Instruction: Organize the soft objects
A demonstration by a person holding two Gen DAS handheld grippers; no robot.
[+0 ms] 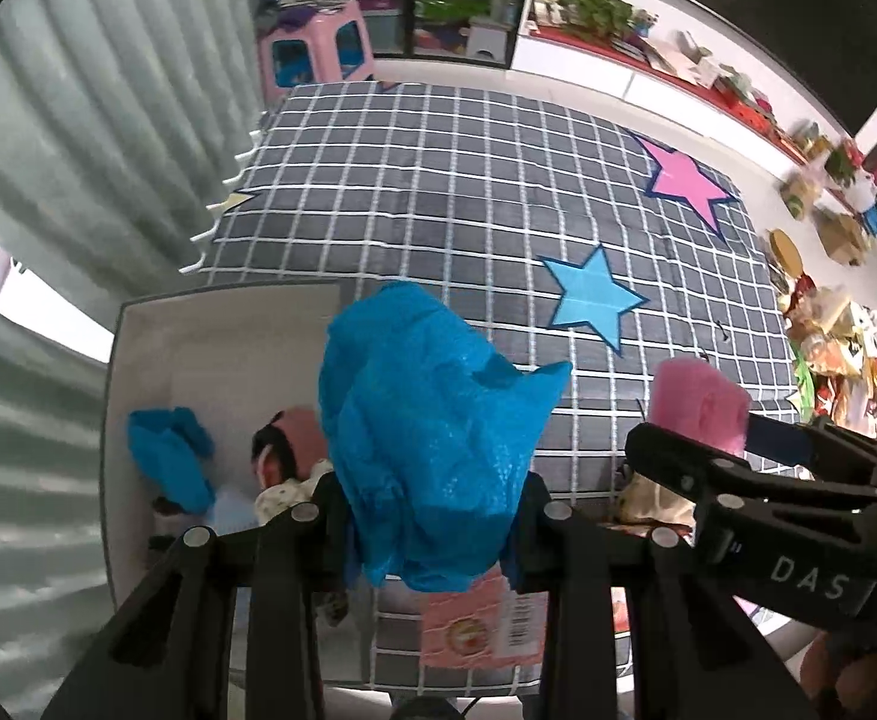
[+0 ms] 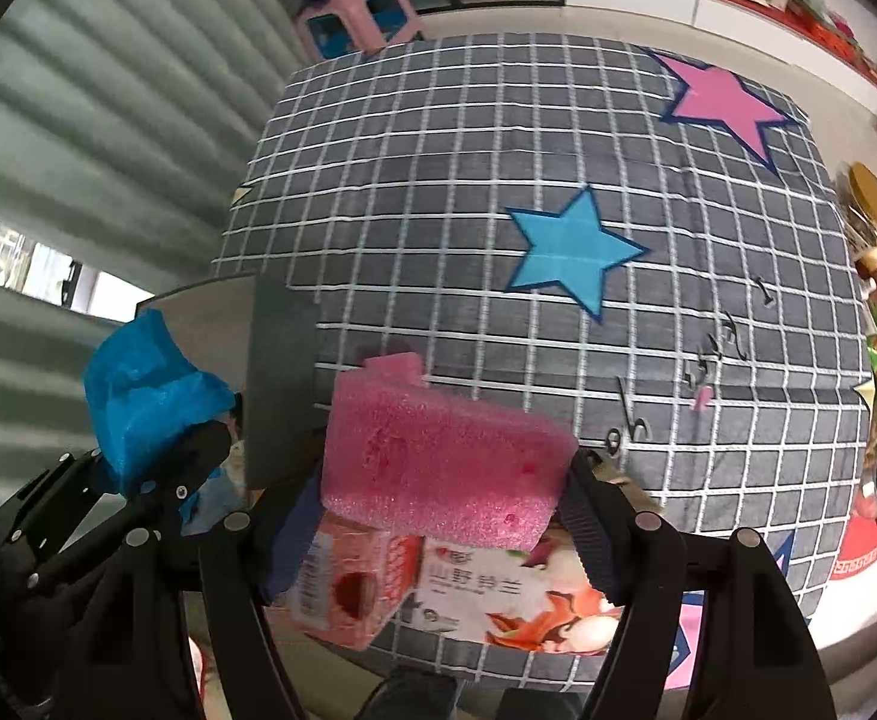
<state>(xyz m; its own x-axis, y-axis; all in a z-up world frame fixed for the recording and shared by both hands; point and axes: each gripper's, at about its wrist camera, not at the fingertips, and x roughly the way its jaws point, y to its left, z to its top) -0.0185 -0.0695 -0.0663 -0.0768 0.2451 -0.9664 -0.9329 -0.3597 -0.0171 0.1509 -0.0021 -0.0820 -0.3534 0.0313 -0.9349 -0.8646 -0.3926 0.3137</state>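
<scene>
Two tools are working above a grey checked tabletop (image 2: 468, 192), each one holding a single soft item. One left tool (image 1: 432, 516) is gripping a crumpled blue foam wrap (image 1: 432, 438) between its fingers; the wrap is bulging forward of the fingertips and covering them. One right tool (image 2: 444, 516) is clamping a pink foam block (image 2: 438, 468) across its width, the block sitting directly between the blue-padded fingers.

One white bin (image 1: 228, 336) is lying ahead and to the left of the left tool. Inside it: one more piece of blue foam wrap (image 1: 168, 456), plus one doll-like item (image 1: 288, 456) with a pink cap, partly cut off by the tool's fingers and hard to make out.

Two cartons are lying under the right tool: one pink carton (image 2: 348, 588) and one white printed carton (image 2: 498, 600), both partly hidden by the block and fingers.

Two large stars are showing on the cloth ahead of the tools: one blue star (image 2: 570, 252) and one pink star (image 2: 726, 102). One pink stool (image 1: 318, 48) is standing beyond the far edge. Shelf clutter at the right is too blurred to count.
</scene>
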